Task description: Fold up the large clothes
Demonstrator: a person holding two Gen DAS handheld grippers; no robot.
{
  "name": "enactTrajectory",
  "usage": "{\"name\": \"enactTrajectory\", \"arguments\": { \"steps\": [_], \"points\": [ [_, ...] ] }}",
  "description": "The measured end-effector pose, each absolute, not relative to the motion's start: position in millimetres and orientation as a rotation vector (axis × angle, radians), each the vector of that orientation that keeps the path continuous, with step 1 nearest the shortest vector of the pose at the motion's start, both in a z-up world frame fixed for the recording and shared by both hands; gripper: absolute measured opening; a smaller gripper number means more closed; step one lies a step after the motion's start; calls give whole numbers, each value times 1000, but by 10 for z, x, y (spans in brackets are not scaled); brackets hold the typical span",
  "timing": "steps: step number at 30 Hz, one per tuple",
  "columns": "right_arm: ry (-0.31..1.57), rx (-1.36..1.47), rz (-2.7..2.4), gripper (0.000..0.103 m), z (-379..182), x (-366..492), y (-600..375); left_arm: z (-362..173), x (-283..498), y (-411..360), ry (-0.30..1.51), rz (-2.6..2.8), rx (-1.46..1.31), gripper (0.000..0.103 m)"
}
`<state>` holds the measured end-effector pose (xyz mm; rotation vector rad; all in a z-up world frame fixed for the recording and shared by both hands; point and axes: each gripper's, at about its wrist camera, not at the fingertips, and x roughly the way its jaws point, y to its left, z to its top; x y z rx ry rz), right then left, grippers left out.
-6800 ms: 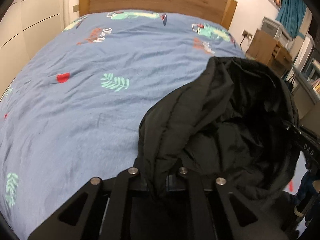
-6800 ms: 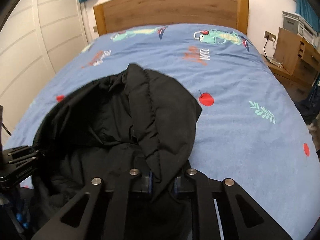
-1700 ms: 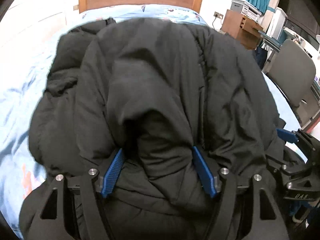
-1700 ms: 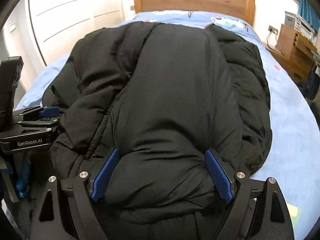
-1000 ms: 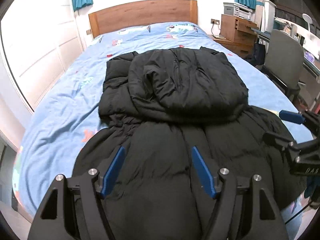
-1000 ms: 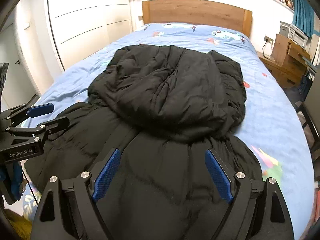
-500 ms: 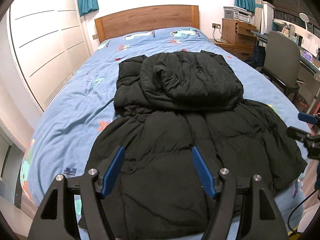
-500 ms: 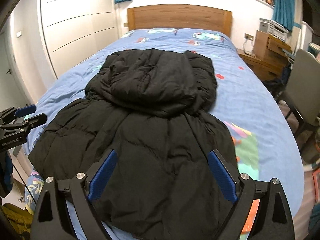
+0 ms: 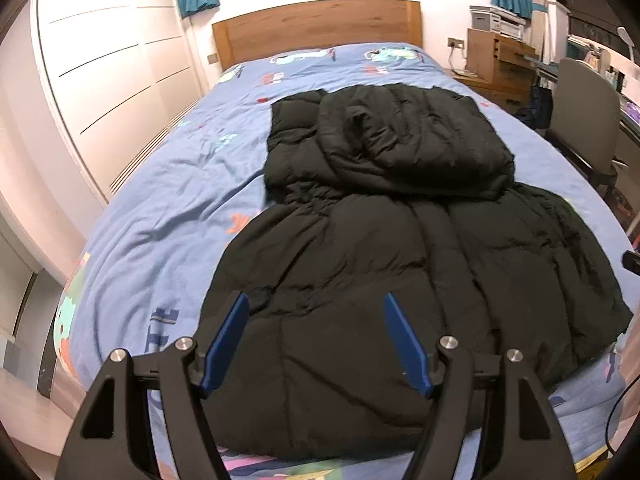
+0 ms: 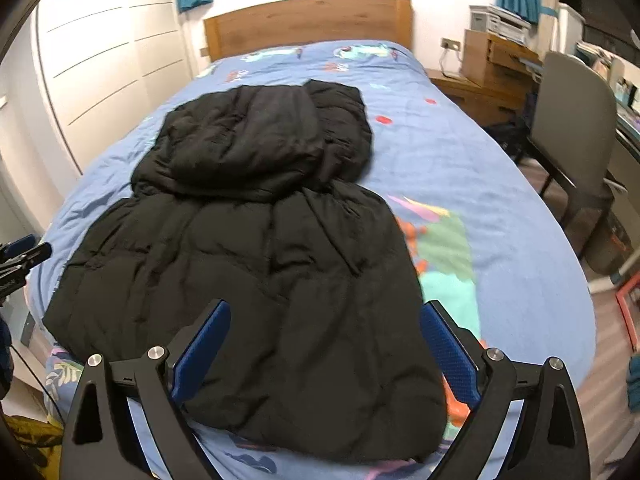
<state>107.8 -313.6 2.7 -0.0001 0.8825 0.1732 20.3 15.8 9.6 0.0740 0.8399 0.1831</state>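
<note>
The left claw [image 9: 316, 340] is held spread with nothing between its blue pads, while the right claw [image 10: 324, 344] is seen opening wider, equally empty. Just ahead of and below both, a black puffer coat [image 9: 400, 272] is laid flat on the blue patterned bed [image 9: 168, 208], its upper part folded back over itself at the far end. Beyond it, a wooden headboard [image 9: 316, 28] is visible.

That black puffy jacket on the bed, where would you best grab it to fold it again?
Probably at the near hem of the black puffy jacket, one gripper at each bottom corner, coming from the foot of the blue bed. The hem lies flat and free there; the far end is already doubled over.
</note>
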Motion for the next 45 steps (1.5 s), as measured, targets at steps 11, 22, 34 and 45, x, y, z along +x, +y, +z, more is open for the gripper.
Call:
{"name": "enactTrajectory", "arguments": {
  "steps": [11, 22, 34, 45],
  "points": [
    [924, 43, 104, 102, -121, 1039, -3424, -53, 119, 423, 886, 226, 45, 69],
    [944, 55, 73, 102, -216, 1000, -3566, -224, 59, 598, 941, 249, 21, 69],
    [970, 83, 19, 102, -347, 980, -3789, -447, 25, 959, 1009, 305, -29, 69],
    [1025, 101, 10, 102, -571, 1021, -3873, -695, -100, 1636, 1036, 341, -238, 69]
  ]
}}
